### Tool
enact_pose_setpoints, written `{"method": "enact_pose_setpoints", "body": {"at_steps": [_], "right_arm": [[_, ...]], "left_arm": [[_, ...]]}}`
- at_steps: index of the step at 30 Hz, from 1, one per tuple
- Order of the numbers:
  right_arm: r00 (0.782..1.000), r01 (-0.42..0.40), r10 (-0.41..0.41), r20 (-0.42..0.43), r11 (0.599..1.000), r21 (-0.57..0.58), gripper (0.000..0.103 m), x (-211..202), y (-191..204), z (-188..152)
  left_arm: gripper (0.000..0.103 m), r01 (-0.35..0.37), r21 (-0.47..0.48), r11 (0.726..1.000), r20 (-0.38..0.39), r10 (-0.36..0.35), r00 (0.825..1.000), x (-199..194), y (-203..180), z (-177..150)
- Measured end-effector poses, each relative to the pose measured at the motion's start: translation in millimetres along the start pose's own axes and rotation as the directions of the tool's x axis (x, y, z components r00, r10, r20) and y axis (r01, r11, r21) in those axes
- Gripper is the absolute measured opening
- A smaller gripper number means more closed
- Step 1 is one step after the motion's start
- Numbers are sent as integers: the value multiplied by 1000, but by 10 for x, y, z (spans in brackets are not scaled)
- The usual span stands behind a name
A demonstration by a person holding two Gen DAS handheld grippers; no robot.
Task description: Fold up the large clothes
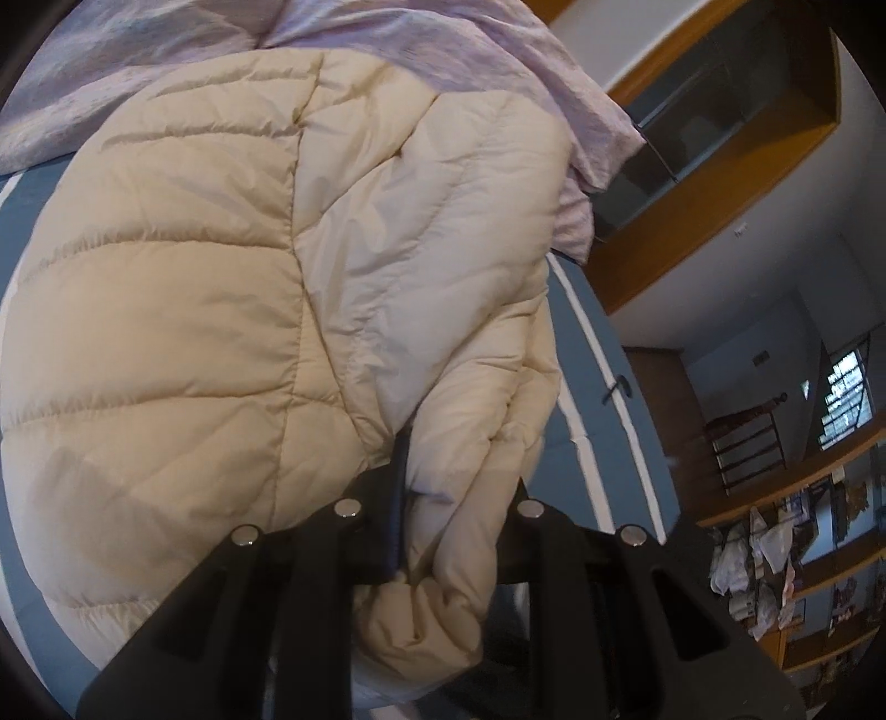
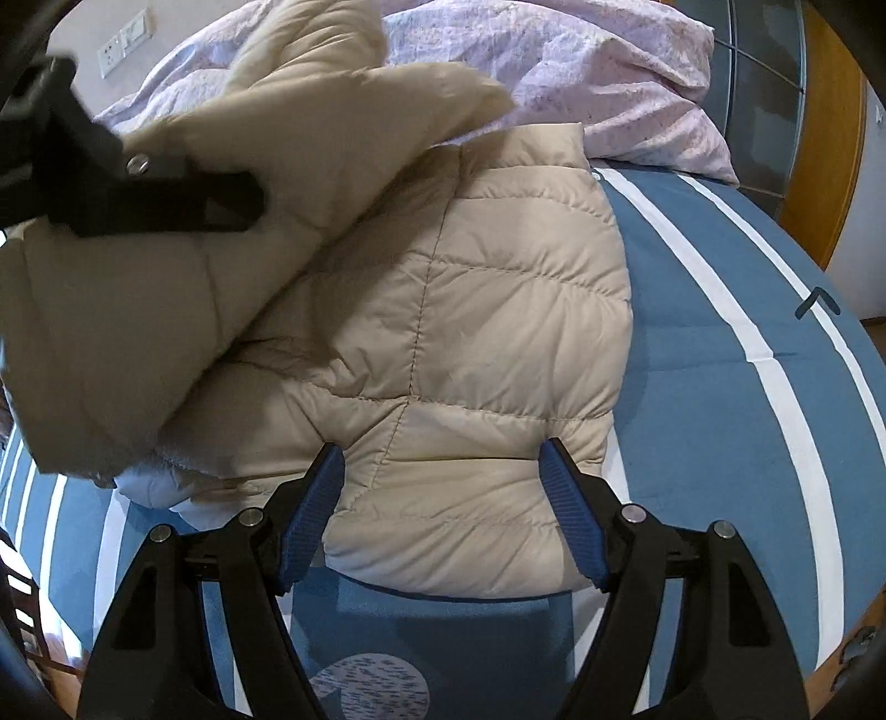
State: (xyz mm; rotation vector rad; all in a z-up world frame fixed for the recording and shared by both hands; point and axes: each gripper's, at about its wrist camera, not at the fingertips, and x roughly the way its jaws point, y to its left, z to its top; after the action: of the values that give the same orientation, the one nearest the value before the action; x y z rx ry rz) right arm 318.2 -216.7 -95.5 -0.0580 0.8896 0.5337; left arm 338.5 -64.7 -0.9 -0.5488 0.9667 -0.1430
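Note:
A cream quilted puffer jacket (image 2: 487, 332) lies on the bed. My left gripper (image 1: 459, 471) is shut on a bunched fold of the jacket (image 1: 232, 288); one dark pad shows and the fabric hides the other finger. In the right wrist view that left gripper (image 2: 232, 194) holds one side of the jacket lifted over the rest, at the upper left. My right gripper (image 2: 440, 448) is open, its blue pads (image 2: 313, 515) either side of the jacket's near edge without pressing on it.
The bed sheet (image 2: 720, 387) is blue with white stripes. A crumpled lilac duvet (image 2: 554, 66) is piled behind the jacket. A wooden cabinet (image 1: 720, 166) and cluttered shelves (image 1: 803, 554) stand beyond the bed's edge. A wall socket (image 2: 122, 41) shows at the top left.

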Motion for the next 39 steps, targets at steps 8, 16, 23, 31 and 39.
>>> {"method": "enact_pose_setpoints", "body": {"at_steps": [8,16,23,31,39], "right_arm": [[1000,-26,26,6,999,24,74,-4,-81,3],[1000,-18,18,-2,999,39,74,-1,-104,15],[1000,-7,8,-12,998,59,74,2,-138,37],[1000,0,1,-16,997,74,75,-31,-139,23],[1000,5,-4,-13,996,87,74,-47,-161,37]], "left_arm": [[39,-66,48,997,-4,66,998,68,-128,-6],[74,-122,105,987,79,114,990,-272,-229,-56],[75,-220,106,970,144,204,968,-573,-50,-127],[77,-386,59,921,206,367,907,-788,418,-161],[80,-434,16,901,168,426,889,-604,707,-200]]}}
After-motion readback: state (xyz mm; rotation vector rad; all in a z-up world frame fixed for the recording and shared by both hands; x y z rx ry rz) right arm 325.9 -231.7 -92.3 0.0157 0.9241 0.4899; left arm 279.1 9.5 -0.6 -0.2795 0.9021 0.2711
